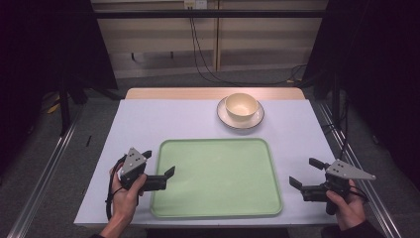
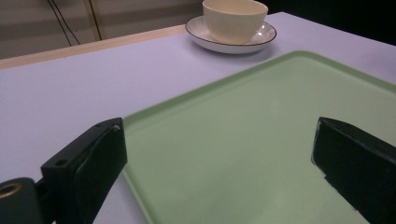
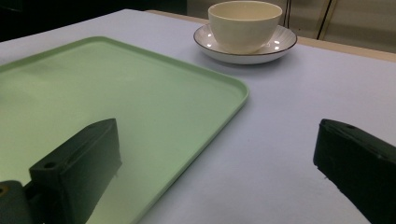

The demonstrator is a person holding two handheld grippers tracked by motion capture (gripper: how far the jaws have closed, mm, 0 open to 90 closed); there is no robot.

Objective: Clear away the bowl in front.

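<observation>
At tray's near corners: left claw (image 1: 159,162) wide over tray (image 1: 216,208) edge, right claw (image 1: 302,173) wide, empty. Bowl (image 1: 241,106) on saucer (image 1: 229,119) near tabletop's far edge. Risk: off-centre pinch on bowl rim tips it, drags saucer.

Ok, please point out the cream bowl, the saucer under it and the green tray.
cream bowl (image 1: 241,106), high view, inner wall.
saucer (image 1: 255,121), high view, bare rim.
green tray (image 1: 218,173), high view, flat bottom.

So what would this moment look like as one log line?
left gripper: open, over tray's left edge | right gripper: open, right of tray | bowl: on saucer, behind tray | tray: bare
</observation>
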